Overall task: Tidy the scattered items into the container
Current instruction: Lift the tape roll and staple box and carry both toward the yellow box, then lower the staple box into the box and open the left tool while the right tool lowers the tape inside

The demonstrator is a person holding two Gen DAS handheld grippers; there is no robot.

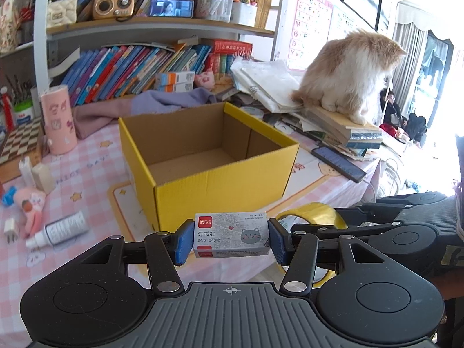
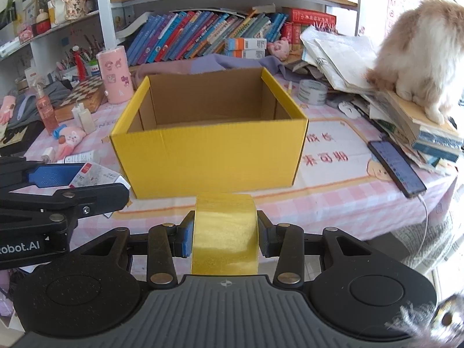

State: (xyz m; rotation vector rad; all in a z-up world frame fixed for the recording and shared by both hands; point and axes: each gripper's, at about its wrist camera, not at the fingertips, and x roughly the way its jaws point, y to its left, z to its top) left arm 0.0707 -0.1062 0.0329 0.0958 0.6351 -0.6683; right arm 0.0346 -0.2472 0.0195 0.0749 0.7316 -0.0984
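Yellow cardboard box (image 2: 208, 156) stands open-topped on the pink checked tablecloth (image 2: 348, 211); its interior shows bare cardboard. Left gripper (image 1: 230, 242) pinches a small staple box (image 1: 231, 235) by its two short ends, held above the cloth, near the box's front corner. Right gripper (image 2: 224, 233), just beside it, clamps a yellow tape roll (image 2: 224, 232) across its width, short of the front wall. A cat (image 1: 348, 72) sits on stacked books (image 1: 356, 133) to the right.
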